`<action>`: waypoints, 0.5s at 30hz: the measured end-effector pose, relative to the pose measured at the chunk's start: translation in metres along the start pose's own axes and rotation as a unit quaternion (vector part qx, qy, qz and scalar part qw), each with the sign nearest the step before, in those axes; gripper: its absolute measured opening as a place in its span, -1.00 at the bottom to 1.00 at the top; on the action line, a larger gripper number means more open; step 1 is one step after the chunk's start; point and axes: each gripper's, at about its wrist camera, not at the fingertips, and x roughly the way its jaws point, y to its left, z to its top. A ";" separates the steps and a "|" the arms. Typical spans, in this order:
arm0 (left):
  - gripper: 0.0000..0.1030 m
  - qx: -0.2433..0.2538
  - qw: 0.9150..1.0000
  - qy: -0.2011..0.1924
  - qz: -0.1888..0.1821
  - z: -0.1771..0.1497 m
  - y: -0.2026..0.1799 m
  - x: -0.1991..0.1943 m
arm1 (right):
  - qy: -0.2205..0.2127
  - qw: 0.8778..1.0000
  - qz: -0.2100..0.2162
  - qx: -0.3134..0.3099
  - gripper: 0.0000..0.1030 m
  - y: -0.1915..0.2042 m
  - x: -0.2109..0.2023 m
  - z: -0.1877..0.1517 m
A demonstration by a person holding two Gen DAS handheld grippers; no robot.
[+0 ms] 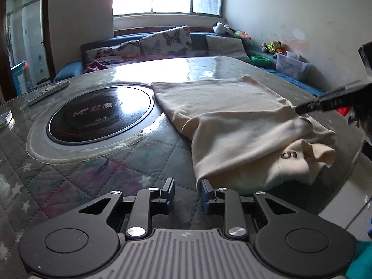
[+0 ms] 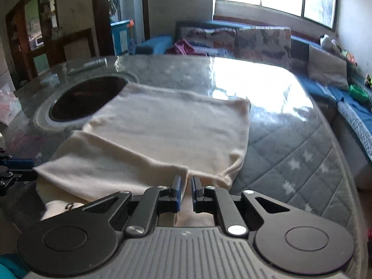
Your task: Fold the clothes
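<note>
A cream garment (image 1: 232,116) lies partly folded on the glass-topped table, with a brown printed mark on its lower layer. My left gripper (image 1: 187,188) is open, its right finger just at the garment's near corner, nothing between the pads. In the right wrist view the garment (image 2: 162,130) fills the middle. My right gripper (image 2: 188,186) has its jaws narrowly apart with a fold of the cream cloth edge between them; the grip itself is not clear. The right gripper also shows in the left wrist view (image 1: 302,109), at the garment's right edge.
A round black induction hob (image 1: 100,114) is set into the table left of the garment. A remote (image 1: 48,91) lies at the far left. A sofa with butterfly cushions (image 1: 162,41) stands behind the table. The table edge (image 2: 344,186) curves on the right.
</note>
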 end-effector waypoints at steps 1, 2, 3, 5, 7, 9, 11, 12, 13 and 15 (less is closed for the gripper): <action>-0.46 0.000 1.000 0.002 0.000 0.001 0.003 -0.003 | -0.007 1.000 0.002 -0.002 -0.85 0.000 -0.004 0.001; -0.47 -0.006 1.000 -0.001 -0.003 0.005 0.005 -0.004 | -0.011 1.000 0.004 -0.003 -0.85 0.000 -0.005 0.002; -0.47 -0.013 1.000 -0.008 -0.006 0.010 0.006 -0.004 | -0.015 1.000 0.007 -0.003 -0.85 0.000 -0.006 0.004; -0.48 -0.028 0.999 -0.020 -0.012 0.020 0.008 -0.005 | -0.024 1.000 0.013 -0.005 -0.85 0.001 -0.007 0.006; -0.51 -0.042 0.998 -0.033 -0.018 0.030 0.011 -0.006 | -0.024 1.000 0.018 -0.003 -0.85 0.002 -0.003 0.006; -0.51 -0.055 0.997 -0.045 -0.028 0.041 0.011 -0.004 | -0.024 0.999 0.022 -0.003 -0.85 0.004 0.003 0.005; -0.51 -0.057 0.996 -0.051 -0.049 0.051 0.003 0.007 | -0.024 0.999 0.027 -0.003 -0.85 0.007 0.009 0.004; -0.51 -0.057 0.995 -0.054 -0.059 0.056 0.000 0.013 | -0.025 0.999 0.030 -0.002 -0.85 0.008 0.011 0.003; -0.51 -0.058 0.995 -0.051 -0.064 0.058 -0.003 0.020 | -0.026 0.999 0.032 -0.001 -0.85 0.009 0.013 0.003; -0.51 -0.059 0.995 -0.041 -0.069 0.060 -0.006 0.034 | -0.030 0.999 0.034 0.001 -0.85 0.011 0.016 0.002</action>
